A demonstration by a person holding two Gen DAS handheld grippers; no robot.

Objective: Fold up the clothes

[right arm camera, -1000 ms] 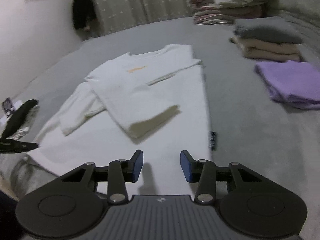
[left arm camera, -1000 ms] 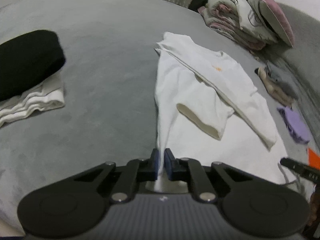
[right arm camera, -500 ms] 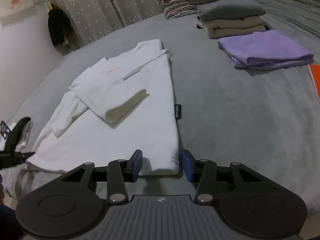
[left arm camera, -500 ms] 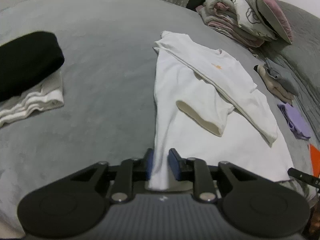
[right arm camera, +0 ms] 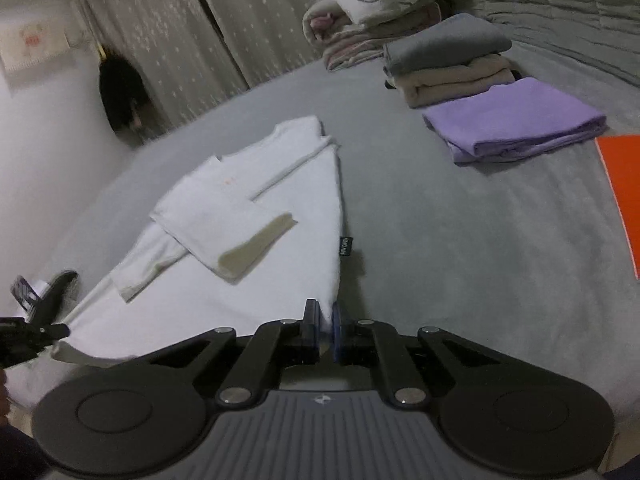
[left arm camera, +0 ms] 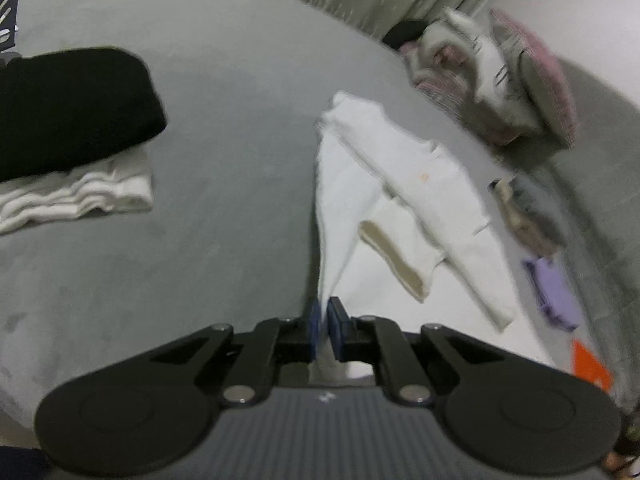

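A white long-sleeved shirt (left arm camera: 400, 184) lies on the grey bed, both sleeves folded in over its body. My left gripper (left arm camera: 323, 320) is shut on the shirt's near left hem corner and lifts it, the edge pulled taut. In the right wrist view the shirt (right arm camera: 248, 216) shows a small black side label (right arm camera: 345, 247). My right gripper (right arm camera: 325, 326) is shut on the near right hem corner. The left gripper (right arm camera: 28, 326) shows at the far left of that view.
A black garment on folded white cloth (left arm camera: 72, 140) lies to the left. Pillows and bedding (left arm camera: 492, 88) are stacked at the back. Folded grey and beige clothes (right arm camera: 448, 64), a folded purple garment (right arm camera: 516, 120) and an orange item (right arm camera: 624, 188) lie to the right.
Both grippers have closed on the shirt's hem corners; the left had opened half a second ago. The near hem has lifted off the bed.
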